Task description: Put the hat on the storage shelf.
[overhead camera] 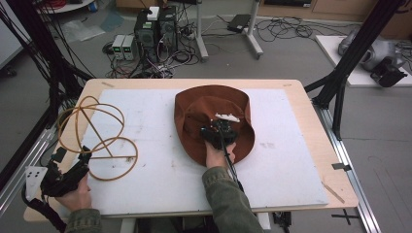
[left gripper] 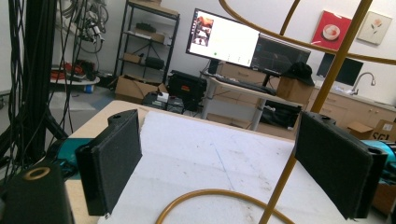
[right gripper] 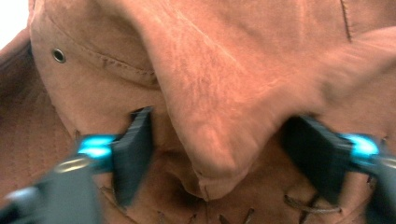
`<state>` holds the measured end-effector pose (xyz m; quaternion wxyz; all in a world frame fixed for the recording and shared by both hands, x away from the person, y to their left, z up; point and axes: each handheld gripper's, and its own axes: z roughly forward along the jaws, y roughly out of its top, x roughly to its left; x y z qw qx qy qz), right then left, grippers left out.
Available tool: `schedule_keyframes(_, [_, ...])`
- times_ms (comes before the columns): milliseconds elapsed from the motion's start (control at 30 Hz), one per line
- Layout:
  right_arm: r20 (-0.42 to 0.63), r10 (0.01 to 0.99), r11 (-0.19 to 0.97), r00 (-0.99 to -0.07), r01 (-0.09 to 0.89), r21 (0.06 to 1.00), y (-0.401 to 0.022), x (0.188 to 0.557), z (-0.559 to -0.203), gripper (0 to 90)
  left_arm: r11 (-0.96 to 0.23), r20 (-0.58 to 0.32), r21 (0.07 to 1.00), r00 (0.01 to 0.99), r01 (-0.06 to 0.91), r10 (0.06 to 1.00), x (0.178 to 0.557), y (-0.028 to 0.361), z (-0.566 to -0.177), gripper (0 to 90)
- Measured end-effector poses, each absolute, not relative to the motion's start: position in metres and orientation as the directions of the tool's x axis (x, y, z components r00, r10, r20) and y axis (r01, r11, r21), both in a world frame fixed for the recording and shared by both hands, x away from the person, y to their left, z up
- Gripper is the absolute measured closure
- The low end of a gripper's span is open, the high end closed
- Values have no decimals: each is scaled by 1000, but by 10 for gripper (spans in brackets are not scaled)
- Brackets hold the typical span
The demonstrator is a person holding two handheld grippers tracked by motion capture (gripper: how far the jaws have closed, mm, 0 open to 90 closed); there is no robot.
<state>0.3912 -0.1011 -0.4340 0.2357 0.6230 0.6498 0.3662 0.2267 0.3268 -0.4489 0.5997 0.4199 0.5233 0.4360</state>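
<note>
Now | one brown hat (overhead camera: 214, 119) | one wire frame (overhead camera: 97, 136) | left tongs (left gripper: 219, 172) released | right tongs (right gripper: 224, 158) released

Operator and handheld grippers: appearance as recorded.

Both forearms wore olive-green sleeves (overhead camera: 228, 199), cuffs ending at the wrists; hands bare. The left gripper (overhead camera: 77, 160) had a black body, a pale grey three-cornered plate with small holes at its rear, and a thick black cable trailing off the table edge. In the left gripper view its two jaws were flat, black and matte-padded, with teal parts behind them and a brass-coloured ring on a black part at lower left. The right gripper (overhead camera: 221, 127) was black, with a thin black cable running along the sleeve; its black jaws carried bright blue-teal fittings.
</note>
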Motion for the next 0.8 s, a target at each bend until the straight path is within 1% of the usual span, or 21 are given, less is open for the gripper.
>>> schedule_keyframes(33, [148, 982, -42, -114, 638, 769, -102, 391, -434, 417, 267, -262, 960, 72, -84, 962, 227, 327, -449, 152])
schedule_keyframes(67, [148, 982, -42, -114, 638, 769, -102, 391, -434, 417, 267, -261, 960, 71, -85, 963, 227, 327, -449, 152])
schedule_keyframes(100, [164, 980, -53, -116, 637, 769, -105, 393, -434, 633, 267, -262, 960, 73, -84, 962, 227, 327, -449, 152])
schedule_keyframes(133, [189, 974, -67, -123, 646, 761, -107, 393, -433, 777, 268, -262, 960, 74, -84, 962, 227, 327, -449, 152])
schedule_keyframes(167, [195, 973, -69, -123, 655, 753, -108, 394, -433, 838, 268, -262, 960, 74, -84, 962, 227, 327, -449, 152])
schedule_keyframes(200, [199, 973, -72, -118, 663, 745, -108, 395, -434, 860, 268, -262, 960, 76, -84, 962, 227, 327, -449, 152])
schedule_keyframes(333, [188, 975, -65, -117, 662, 746, -108, 394, -433, 875, 269, -263, 959, 77, -84, 962, 227, 327, -449, 152])
schedule_keyframes(533, [164, 976, -43, -144, 609, 792, -107, 389, -425, 878, 272, -266, 959, 77, -85, 961, 226, 327, -449, 152])
schedule_keyframes(567, [144, 978, -30, -154, 572, 820, -107, 386, -420, 878, 274, -268, 958, 76, -86, 960, 226, 327, -449, 152])
schedule_keyframes(600, [144, 978, -30, -154, 572, 820, -107, 386, -420, 878, 272, -266, 958, 77, -85, 961, 226, 327, -449, 152])
schedule_keyframes(700, [125, 975, -18, -186, 491, 871, -109, 378, -409, 877, 272, -266, 959, 77, -85, 961, 225, 327, -449, 152])
schedule_keyframes(733, [125, 975, -18, -186, 491, 871, -109, 378, -409, 877, 271, -265, 959, 76, -85, 961, 225, 327, -449, 152])
schedule_keyframes(767, [122, 972, -25, -201, 431, 902, -111, 373, -399, 877, 271, -265, 959, 77, -85, 961, 225, 327, -449, 152])
schedule_keyframes(800, [122, 972, -25, -201, 431, 902, -111, 373, -399, 877, 271, -265, 959, 76, -85, 961, 225, 327, -449, 152])
